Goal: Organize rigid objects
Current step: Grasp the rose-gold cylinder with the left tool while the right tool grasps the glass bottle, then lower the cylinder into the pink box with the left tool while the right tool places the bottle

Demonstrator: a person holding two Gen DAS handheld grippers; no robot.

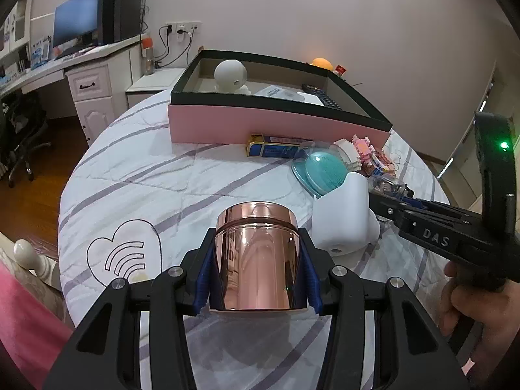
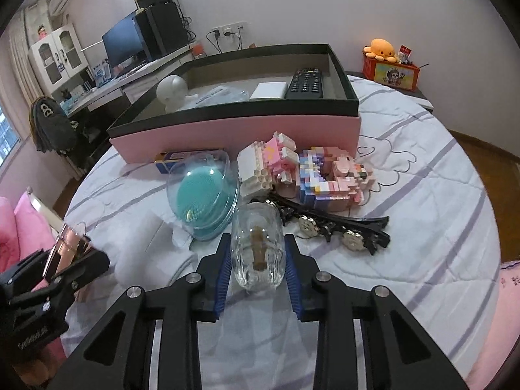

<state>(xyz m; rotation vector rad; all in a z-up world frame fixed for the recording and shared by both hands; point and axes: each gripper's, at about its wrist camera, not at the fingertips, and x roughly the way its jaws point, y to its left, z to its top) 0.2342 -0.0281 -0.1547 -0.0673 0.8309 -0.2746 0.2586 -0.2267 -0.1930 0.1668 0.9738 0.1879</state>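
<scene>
Gripping a rose-gold metal canister [image 1: 258, 256], the left gripper [image 1: 258, 260] has its blue pads [image 1: 204, 279] pressed against both sides of the shiny cylinder, which stands upright between the fingers above the striped white quilt [image 1: 156, 178]. Just right of the fingers sits a white plastic device [image 1: 344, 217]; beyond it lies a teal brush in a clear case [image 1: 320, 169]. Straight ahead of the fingertips, well apart, stands the pink box with a dark rim [image 1: 260, 126], and a blue and gold packet [image 1: 273, 149] lies against its near wall. Inside the box are a white round figure [image 1: 230, 76], a white card and a dark remote [image 1: 321, 96].

The right gripper [image 2: 258, 256] is closed on a small clear glass bottle [image 2: 258, 250] with a brown piece inside; its blue pads [image 2: 224, 279] touch the glass on either side. Just beyond the fingertips to the left lies the teal brush case, and to the right a black hair clip with pale round ornaments [image 2: 344, 230]. Farther ahead sit two pastel brick models [image 2: 299, 172], near the box's pink wall. Far right of the fingers, an orange plush octopus [image 2: 383, 48] rests on a red box off the quilt.
</scene>
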